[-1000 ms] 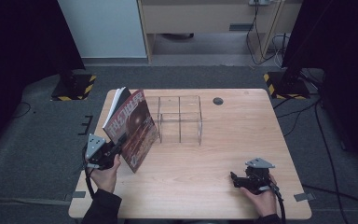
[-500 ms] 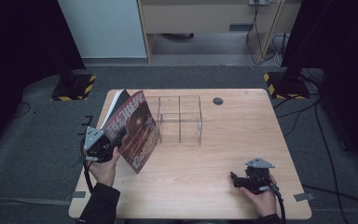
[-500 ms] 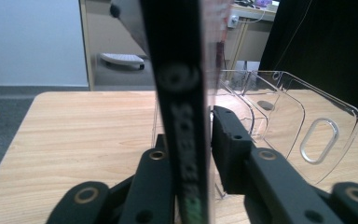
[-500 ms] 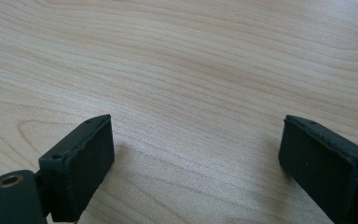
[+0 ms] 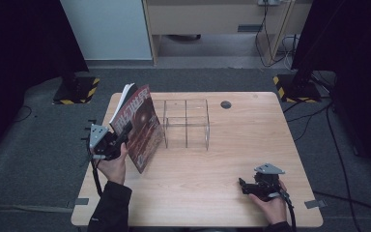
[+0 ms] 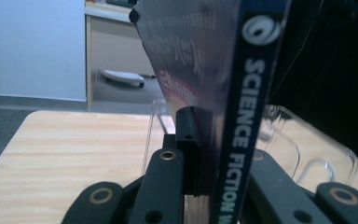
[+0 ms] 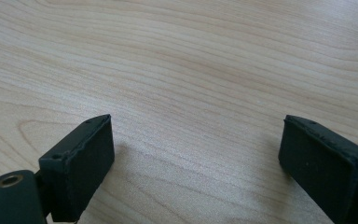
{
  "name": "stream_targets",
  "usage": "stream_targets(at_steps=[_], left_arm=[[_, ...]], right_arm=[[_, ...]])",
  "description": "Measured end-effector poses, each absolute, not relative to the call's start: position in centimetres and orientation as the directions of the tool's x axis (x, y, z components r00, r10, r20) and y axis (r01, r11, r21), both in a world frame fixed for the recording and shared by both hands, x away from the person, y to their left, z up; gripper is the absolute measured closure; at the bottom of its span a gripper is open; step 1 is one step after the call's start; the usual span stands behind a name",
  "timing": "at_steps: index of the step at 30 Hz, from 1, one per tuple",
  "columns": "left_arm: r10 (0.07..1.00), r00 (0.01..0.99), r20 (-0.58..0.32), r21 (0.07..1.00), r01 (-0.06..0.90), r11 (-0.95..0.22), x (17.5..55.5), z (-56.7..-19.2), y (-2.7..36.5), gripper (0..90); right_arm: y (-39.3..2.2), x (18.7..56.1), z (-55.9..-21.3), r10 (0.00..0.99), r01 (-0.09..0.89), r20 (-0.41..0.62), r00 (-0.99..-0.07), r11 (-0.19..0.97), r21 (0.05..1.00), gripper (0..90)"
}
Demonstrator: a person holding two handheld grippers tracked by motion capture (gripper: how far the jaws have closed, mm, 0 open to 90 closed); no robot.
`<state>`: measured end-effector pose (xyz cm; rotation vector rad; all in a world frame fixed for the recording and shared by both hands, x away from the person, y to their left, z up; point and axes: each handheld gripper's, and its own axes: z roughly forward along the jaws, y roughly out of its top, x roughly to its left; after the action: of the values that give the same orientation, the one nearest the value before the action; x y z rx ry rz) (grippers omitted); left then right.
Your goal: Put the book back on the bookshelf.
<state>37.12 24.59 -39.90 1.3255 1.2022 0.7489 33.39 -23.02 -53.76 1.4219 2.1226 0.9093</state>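
Note:
A book [image 5: 141,124] with a dark red cover stands tilted over the table's left side, spine toward me, its white pages fanning at the top. My left gripper [image 5: 124,130] is shut on its lower part, and the jaws have just closed a little tighter on it. In the left gripper view the book's [image 6: 254,116] blue spine reads "SCIENCE FICTION", clamped in the left gripper [image 6: 212,140]. A clear acrylic rack [image 5: 186,123] stands just right of the book. My right gripper [image 5: 244,186] rests open near the front right, its pads wide apart over bare wood in the right gripper view [image 7: 196,158].
The wooden table [image 5: 212,164] has a small dark round grommet [image 5: 226,104] behind the rack. The clear rack [image 6: 289,140] shows just beyond the book in the left gripper view. Dark floor, cables and striped stand bases surround the table.
My left hand has lifted the book a little and carried it slightly away from me. The right gripper has stayed still.

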Motion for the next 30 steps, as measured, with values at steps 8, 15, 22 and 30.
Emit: stream_targets(at_steps=[8,15,22,30], left_arm=[[0.957,0.237,-0.168,0.978,0.165,0.131,39.3,-39.9,23.3,83.4],[0.967,0.206,-0.149,0.98,0.16,0.117,40.5,-41.0,22.4,83.4],[0.969,0.2,-0.144,0.983,0.139,0.118,40.6,-42.1,22.1,83.3],[0.97,0.199,-0.138,0.982,0.157,0.108,40.5,-42.1,22.5,80.4]], right_arm=[[-23.0,33.4,-53.8,0.923,0.644,0.011,-0.384,0.26,0.719,10.5],[-23.0,33.4,-53.8,0.922,0.641,0.009,-0.386,0.262,0.721,10.5],[-23.0,33.4,-53.8,0.923,0.642,0.009,-0.386,0.261,0.721,10.5],[-23.0,33.4,-53.8,0.922,0.642,0.009,-0.386,0.262,0.721,10.5]])
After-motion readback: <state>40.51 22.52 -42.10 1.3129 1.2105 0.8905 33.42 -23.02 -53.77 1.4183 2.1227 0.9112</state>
